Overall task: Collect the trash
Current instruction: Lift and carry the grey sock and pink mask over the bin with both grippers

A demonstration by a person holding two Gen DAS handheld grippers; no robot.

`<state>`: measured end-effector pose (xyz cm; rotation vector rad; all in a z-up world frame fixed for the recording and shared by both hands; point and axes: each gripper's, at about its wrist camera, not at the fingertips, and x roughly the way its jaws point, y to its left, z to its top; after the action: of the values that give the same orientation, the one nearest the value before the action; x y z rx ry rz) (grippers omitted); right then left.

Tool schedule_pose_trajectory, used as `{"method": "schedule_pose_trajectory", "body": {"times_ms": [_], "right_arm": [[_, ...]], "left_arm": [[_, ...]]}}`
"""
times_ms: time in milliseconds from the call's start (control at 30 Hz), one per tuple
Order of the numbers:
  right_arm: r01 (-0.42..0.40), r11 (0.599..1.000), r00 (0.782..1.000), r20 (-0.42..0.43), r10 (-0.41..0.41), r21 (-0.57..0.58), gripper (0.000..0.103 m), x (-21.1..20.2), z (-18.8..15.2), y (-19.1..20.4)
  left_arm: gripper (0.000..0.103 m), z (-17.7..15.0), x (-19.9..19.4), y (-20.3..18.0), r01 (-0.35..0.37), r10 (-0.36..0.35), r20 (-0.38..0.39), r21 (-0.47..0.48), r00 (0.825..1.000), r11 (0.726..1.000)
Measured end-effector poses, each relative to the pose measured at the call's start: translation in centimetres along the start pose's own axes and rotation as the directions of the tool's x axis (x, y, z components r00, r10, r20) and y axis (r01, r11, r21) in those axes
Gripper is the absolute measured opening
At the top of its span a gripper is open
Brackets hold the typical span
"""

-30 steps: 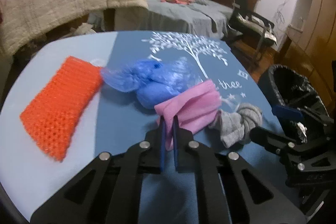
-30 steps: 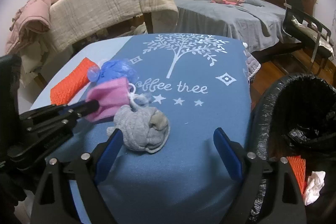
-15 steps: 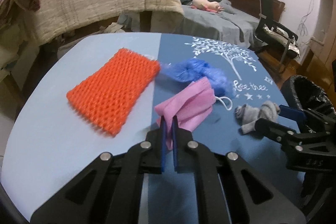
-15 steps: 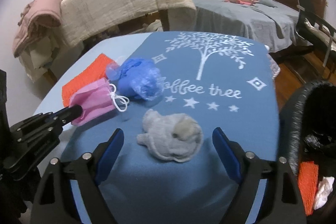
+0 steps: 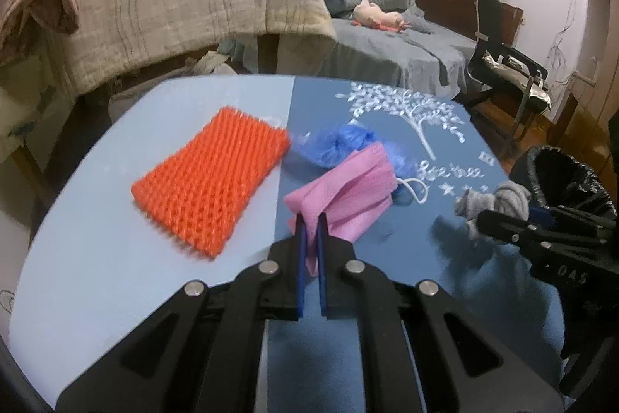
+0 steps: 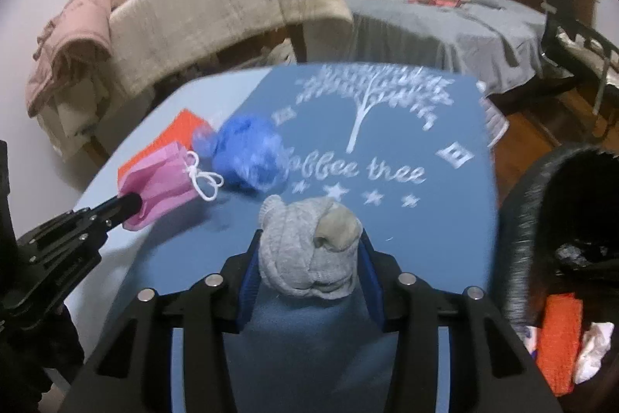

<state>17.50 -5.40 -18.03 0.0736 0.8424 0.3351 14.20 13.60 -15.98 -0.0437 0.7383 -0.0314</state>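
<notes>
My left gripper (image 5: 311, 219) is shut on a pink face mask (image 5: 348, 188), held just above the blue table (image 5: 96, 258); the mask also shows in the right wrist view (image 6: 158, 180). My right gripper (image 6: 309, 239) is shut on a balled grey sock (image 6: 309, 250), also visible in the left wrist view (image 5: 495, 200). An orange foam net (image 5: 209, 177) and a crumpled blue plastic bag (image 6: 247, 153) lie on the table. The black-lined trash bin (image 6: 541, 211) stands at the table's right edge.
The bin holds an orange net (image 6: 561, 339) and white paper (image 6: 592, 347). Behind the table are a chair draped with a beige blanket (image 5: 201, 10), a bed (image 5: 406, 45) and a black chair (image 5: 510, 64).
My right gripper has closed on the grey sock, which now sits between its fingers. My left gripper has drawn back left with the pink mask, away from the blue bag.
</notes>
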Motion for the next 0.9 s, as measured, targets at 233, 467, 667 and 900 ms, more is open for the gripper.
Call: {"method": "schedule_pose_trajectory", "body": {"times_ms": [233,467,667,900], "right_arm": [[0.030,0.999,0.995,0.098,-0.034,0.043,0.045,-5.1,1.6,-1.8],[0.070,0.996,0.983,0.165,-0.079,0.059,0.046,-10.0,2.5,-3.5],[0.099,0.991,0.970,0.215,-0.115,0.085,0.046,-13.9,2.2,-5.2],[0.150,0.980,0.948,0.262,-0.179,0.129,0.046,-18.0,1.2,-7.6]], "left_arm": [[0.005,1.9,-2.9,-2.6,0.023,-0.024,0.047,0.023,0.999,0.999],[0.005,3.1,-4.8,-6.2,0.071,-0.075,0.062,0.053,0.995,0.996],[0.005,3.8,-6.7,-9.8,0.121,-0.129,0.087,0.092,0.988,0.988],[0.005,4.6,-8.3,-13.8,0.189,-0.204,0.101,0.143,0.974,0.972]]}}
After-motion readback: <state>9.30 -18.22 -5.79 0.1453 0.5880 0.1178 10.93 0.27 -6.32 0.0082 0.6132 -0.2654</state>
